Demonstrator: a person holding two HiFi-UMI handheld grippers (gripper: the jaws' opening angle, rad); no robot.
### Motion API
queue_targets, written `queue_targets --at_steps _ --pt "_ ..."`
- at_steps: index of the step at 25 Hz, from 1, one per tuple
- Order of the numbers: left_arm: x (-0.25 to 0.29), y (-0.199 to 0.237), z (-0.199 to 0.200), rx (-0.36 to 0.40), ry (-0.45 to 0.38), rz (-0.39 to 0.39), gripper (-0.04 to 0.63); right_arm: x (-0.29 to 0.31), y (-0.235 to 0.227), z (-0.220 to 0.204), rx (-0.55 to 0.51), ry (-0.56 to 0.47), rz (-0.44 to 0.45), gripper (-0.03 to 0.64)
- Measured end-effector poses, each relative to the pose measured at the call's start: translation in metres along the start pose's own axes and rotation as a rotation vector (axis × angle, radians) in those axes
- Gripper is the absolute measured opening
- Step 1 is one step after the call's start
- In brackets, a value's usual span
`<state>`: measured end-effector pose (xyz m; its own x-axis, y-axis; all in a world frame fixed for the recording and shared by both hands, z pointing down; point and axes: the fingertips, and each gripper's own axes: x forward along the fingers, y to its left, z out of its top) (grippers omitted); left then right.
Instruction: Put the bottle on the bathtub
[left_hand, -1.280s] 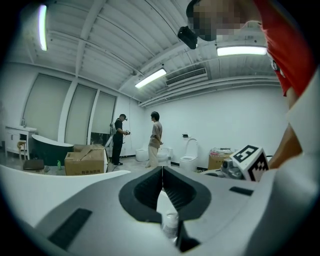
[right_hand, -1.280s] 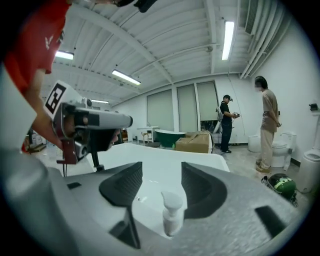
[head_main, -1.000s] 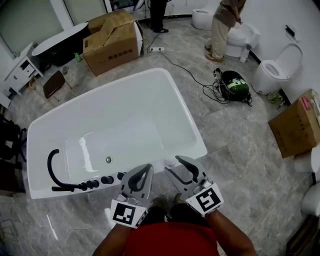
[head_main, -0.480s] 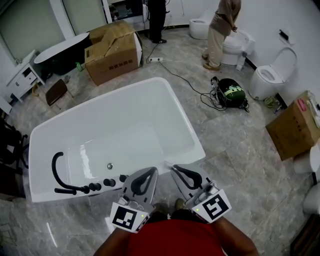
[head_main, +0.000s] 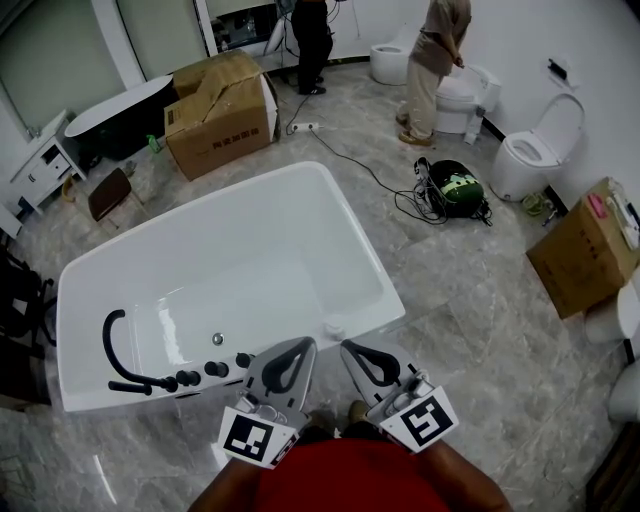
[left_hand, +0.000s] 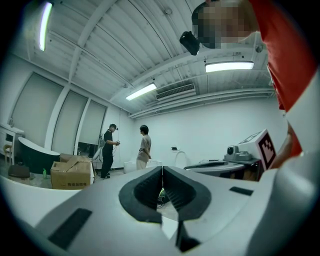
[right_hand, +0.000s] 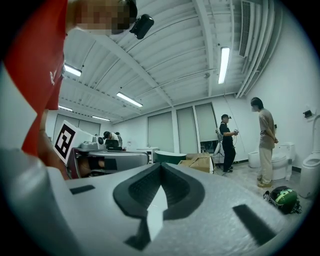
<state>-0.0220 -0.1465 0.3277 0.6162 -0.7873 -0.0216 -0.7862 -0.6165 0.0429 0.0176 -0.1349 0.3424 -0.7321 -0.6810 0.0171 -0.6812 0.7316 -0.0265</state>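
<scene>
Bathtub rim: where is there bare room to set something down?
The far rim by the cardboard box and the right rim are bare. The near rim is crowded: black faucet, knobs, a small white object at its right corner.

The bottle (head_main: 335, 327) is small and white, almost the same colour as the rim under it, and too small to show its details. It stands on the near rim of the bathtub (head_main: 200, 212), close to the near right corner. It is just beyond the fingertips (head_main: 352, 351) of the right gripper (head_main: 347, 346) and a little to the right of the fingertips (head_main: 297, 351) of the left gripper (head_main: 301, 343), touching none of them. The bathtub is white and rectangular with rounded corners. It spreads away from the fingertips, and it has black fittings at its left end.
</scene>
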Motion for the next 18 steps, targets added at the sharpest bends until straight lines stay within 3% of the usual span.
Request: queue_targets --at_steps 18 --pt "0.0048 -0.0037 -0.0036 -0.004 -0.001 -0.002 0.011 -0.0052 -0.0061 -0.0099 0.001 0.014 -0.025 0.005"
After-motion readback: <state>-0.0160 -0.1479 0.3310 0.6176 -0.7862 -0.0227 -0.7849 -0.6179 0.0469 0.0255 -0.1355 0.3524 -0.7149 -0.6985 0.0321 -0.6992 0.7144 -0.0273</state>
